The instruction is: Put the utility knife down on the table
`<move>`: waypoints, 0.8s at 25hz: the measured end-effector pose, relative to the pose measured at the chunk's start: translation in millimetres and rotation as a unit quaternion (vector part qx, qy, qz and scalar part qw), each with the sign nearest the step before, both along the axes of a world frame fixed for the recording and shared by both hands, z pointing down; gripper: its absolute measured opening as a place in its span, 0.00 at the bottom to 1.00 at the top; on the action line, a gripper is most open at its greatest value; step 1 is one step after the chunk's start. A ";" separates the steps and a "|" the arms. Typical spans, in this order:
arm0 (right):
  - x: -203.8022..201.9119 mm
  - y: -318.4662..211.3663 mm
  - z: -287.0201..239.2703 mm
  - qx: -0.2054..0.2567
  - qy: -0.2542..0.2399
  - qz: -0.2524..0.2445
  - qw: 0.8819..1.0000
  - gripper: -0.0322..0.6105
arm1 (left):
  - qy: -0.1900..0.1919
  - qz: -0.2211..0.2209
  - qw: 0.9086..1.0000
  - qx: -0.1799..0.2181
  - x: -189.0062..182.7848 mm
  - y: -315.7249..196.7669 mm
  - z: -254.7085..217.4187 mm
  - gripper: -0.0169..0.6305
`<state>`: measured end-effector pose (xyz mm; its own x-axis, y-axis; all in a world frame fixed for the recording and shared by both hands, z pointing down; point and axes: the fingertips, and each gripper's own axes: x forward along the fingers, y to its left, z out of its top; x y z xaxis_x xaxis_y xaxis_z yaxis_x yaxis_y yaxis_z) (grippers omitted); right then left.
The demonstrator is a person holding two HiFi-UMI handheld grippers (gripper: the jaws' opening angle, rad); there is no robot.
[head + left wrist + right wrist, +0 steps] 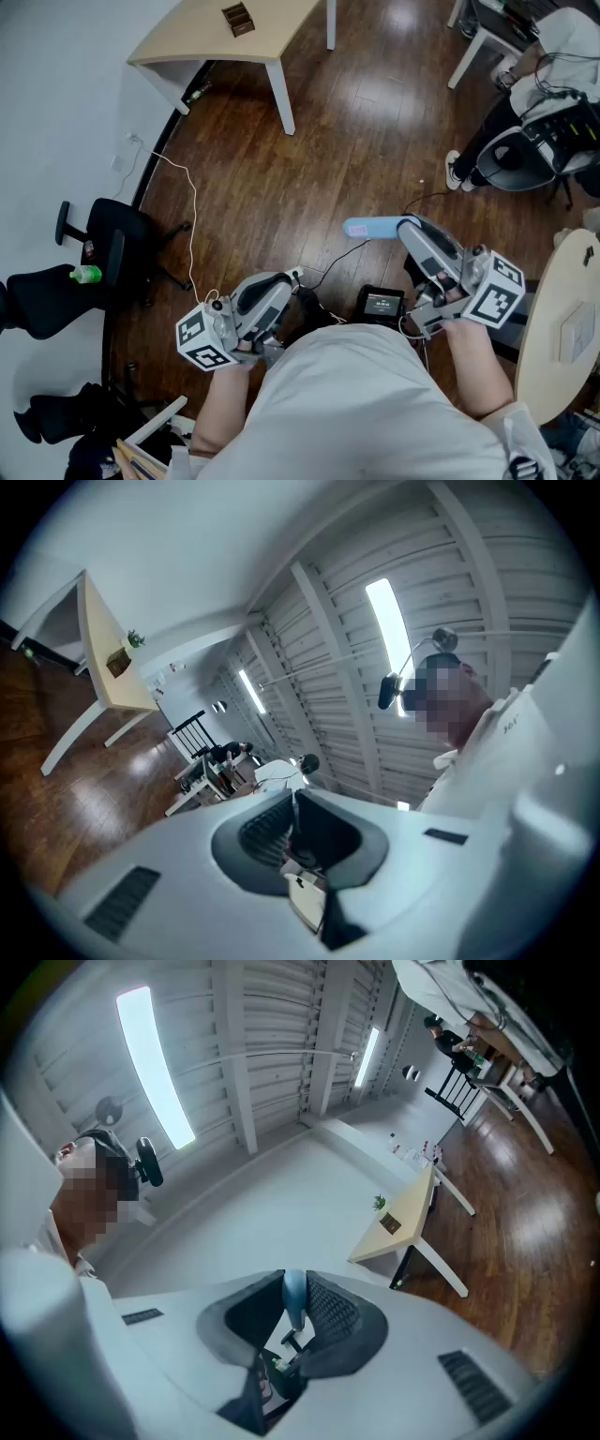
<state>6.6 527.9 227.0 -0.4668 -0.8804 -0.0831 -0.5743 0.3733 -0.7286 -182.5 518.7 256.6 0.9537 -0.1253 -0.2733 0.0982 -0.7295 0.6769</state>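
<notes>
A light blue utility knife point(369, 228) sticks out leftwards from my right gripper point(405, 226), held level above the wooden floor. In the right gripper view the knife's blue body point(293, 1297) stands between the two dark pads, which press on it. My left gripper point(296, 277) hangs lower left over the floor; in the left gripper view its pads point(272, 819) meet with nothing between them. A light wooden table point(202, 42) stands far off at the top, and a round pale table point(551, 323) lies at the right edge, beside my right hand.
A small brown box point(238, 19) sits on the far table. A black office chair point(111, 246) with a green bottle point(85, 275) stands at left. A white cable point(193, 217) and a black device point(380, 303) lie on the floor. A seated person point(548, 89) is at top right.
</notes>
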 end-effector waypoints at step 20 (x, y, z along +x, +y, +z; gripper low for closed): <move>65.4 -108.9 30.3 -0.010 0.004 0.012 1.000 0.16 | -0.029 -0.033 0.999 -0.013 24.1 -105.3 29.4 0.03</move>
